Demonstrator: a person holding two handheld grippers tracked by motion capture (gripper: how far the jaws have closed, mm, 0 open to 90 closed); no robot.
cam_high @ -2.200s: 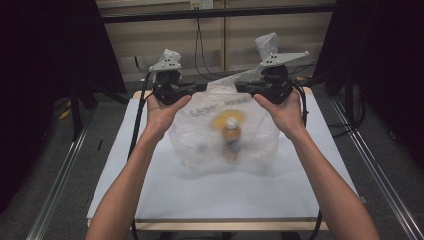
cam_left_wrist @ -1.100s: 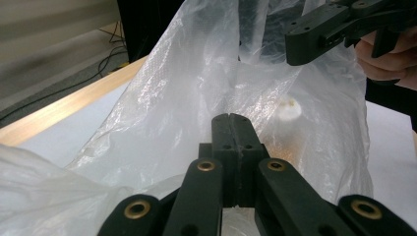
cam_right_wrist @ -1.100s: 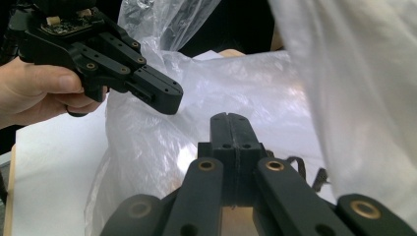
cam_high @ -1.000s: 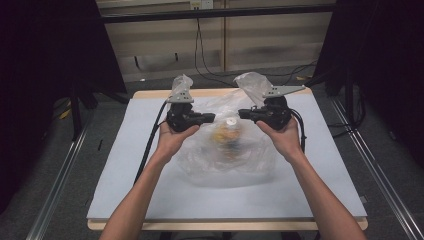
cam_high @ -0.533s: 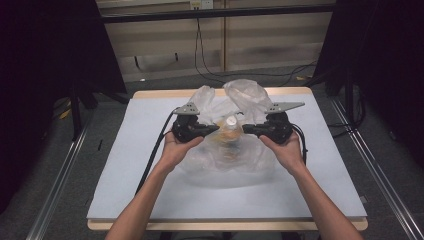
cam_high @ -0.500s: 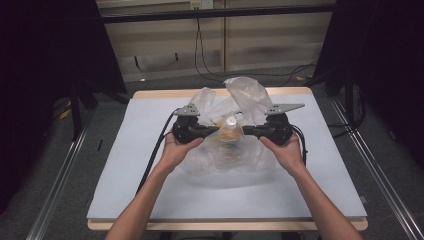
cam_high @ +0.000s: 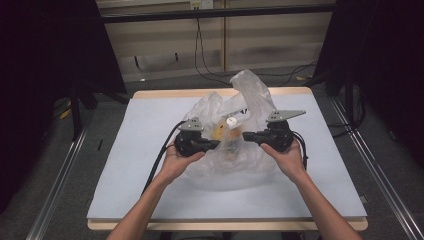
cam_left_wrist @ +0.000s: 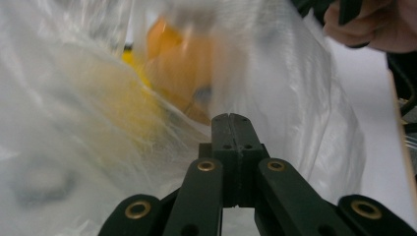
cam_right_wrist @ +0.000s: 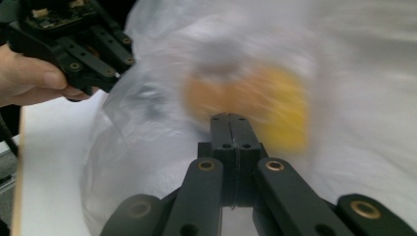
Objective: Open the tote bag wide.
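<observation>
A clear plastic bag (cam_high: 235, 162) lies crumpled on the white table (cam_high: 135, 150), and its loose top rises behind the grippers. Inside it is an orange-yellow bottle (cam_high: 220, 133) with a white cap (cam_high: 231, 121). My left gripper (cam_high: 216, 145) pinches the bag's left side and my right gripper (cam_high: 246, 136) its right side, tips facing each other. In the left gripper view the left gripper (cam_left_wrist: 229, 118) has its jaws pressed together against the film, with the bottle (cam_left_wrist: 177, 69) blurred beyond. The right gripper view shows the right gripper (cam_right_wrist: 229, 117) the same way before the bottle (cam_right_wrist: 255, 98).
The tabletop has a wooden edge (cam_high: 165, 93) at the back. Metal rails (cam_high: 55, 185) run along both sides of the table. Black cables (cam_high: 162, 150) trail from the grippers. The other hand and its gripper (cam_right_wrist: 74, 44) are at the top left of the right gripper view.
Both grippers have sunk towards the table and come nearer the person, bringing the bag down. The bag now rests on the table and its top has crumpled upward.
</observation>
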